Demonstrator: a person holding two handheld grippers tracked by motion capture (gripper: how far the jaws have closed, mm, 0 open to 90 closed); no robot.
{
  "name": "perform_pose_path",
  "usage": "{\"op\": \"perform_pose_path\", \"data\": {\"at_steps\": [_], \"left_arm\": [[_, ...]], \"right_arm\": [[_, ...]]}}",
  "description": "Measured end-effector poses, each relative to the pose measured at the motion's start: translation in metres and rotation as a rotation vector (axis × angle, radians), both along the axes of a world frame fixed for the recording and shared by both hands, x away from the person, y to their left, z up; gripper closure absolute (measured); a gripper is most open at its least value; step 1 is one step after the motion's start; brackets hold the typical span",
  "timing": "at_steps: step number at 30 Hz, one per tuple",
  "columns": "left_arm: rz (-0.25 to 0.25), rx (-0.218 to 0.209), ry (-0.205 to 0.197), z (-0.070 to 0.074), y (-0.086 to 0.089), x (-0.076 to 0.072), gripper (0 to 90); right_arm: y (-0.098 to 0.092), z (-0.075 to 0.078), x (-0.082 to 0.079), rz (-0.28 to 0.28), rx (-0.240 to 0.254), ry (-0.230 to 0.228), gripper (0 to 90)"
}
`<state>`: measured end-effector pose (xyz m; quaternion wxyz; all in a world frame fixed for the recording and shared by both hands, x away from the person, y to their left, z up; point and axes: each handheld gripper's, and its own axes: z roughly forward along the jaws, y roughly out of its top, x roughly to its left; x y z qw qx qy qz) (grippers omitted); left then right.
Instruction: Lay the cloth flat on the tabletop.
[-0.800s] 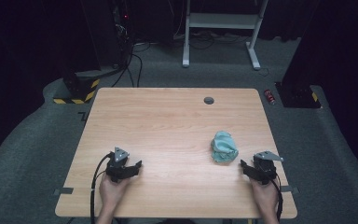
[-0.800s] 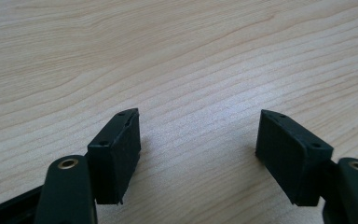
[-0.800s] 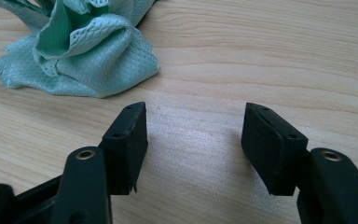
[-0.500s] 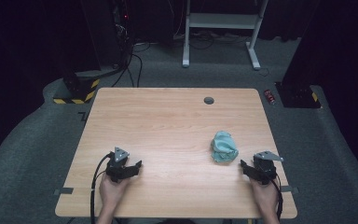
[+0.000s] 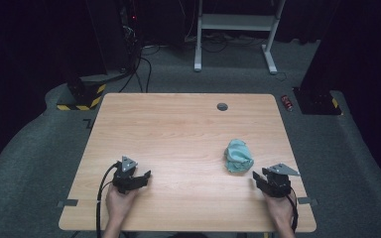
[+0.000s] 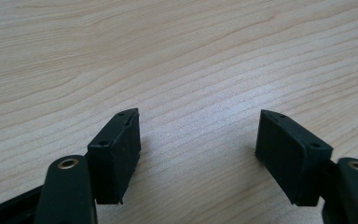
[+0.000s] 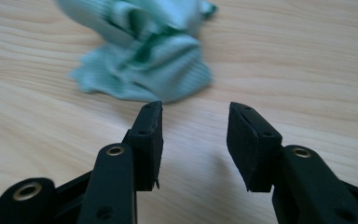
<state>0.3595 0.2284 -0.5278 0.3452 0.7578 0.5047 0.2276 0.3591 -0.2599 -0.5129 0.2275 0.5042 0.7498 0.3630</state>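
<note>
Overhead, a light wooden table [image 5: 178, 134] stands on grey carpet in a dark room, with a small dark round disc [image 5: 222, 106] near its far edge and a person's two hands coming in over its near edge. Near the right side of the table lies a crumpled pale green cloth [image 5: 238, 155], just beyond the right gripper [image 5: 266, 179], whose jaws stand apart with nothing between them and point at the cloth without touching it. Well apart from it, at the near left, the left gripper [image 5: 140, 177] rests low over bare wood, its jaws spread wide and holding nothing.
</note>
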Motion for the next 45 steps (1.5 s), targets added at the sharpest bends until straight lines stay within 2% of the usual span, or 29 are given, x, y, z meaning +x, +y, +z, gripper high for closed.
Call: {"op": "perform_pose_path", "data": {"at_steps": [2,5,10,14,18,23,25,31,33,38,45], "left_arm": [[0.001,-0.001,-0.001,0.0,0.0,0.0,30.9],[0.0,-0.001,-0.001,0.0,0.0,0.0,30.9],[0.001,-0.002,-0.001,0.0,0.0,0.0,30.8],[0.0,-0.001,0.0,0.0,0.0,0.0,30.8],[0.0,-0.002,-0.001,0.0,0.0,0.0,30.8],[0.0,-0.001,-0.001,0.0,0.0,0.0,30.8],[0.0,-0.001,-0.001,0.0,0.0,0.0,30.8],[0.0,0.0,0.0,0.0,0.0,0.0,30.8],[0.001,0.0,0.0,0.0,0.0,0.0,30.8],[0.002,0.0,0.0,0.0,-0.001,0.0,30.8],[0.002,0.001,0.0,0.0,-0.001,0.0,30.8]], "right_arm": [[0.007,0.002,-0.003,0.038,0.008,-0.007,56.9],[0.019,0.006,-0.005,0.079,-0.008,-0.015,56.9],[0.035,0.011,0.005,0.117,-0.03,-0.024,55.8],[0.042,0.015,0.015,0.099,-0.043,-0.03,55.5],[0.044,0.011,0.03,0.086,-0.038,0.021,52.0],[0.048,0.004,0.04,0.079,-0.047,0.041,52.5],[0.049,0.001,0.043,0.083,-0.057,0.051,56.1],[0.05,-0.001,0.045,0.099,-0.066,0.049,80.2],[0.051,-0.001,0.045,0.112,-0.065,0.049,85.0],[0.059,0.001,0.044,0.164,-0.07,0.043,87.2],[0.083,0.009,0.04,0.249,-0.072,0.018,87.6]]}}
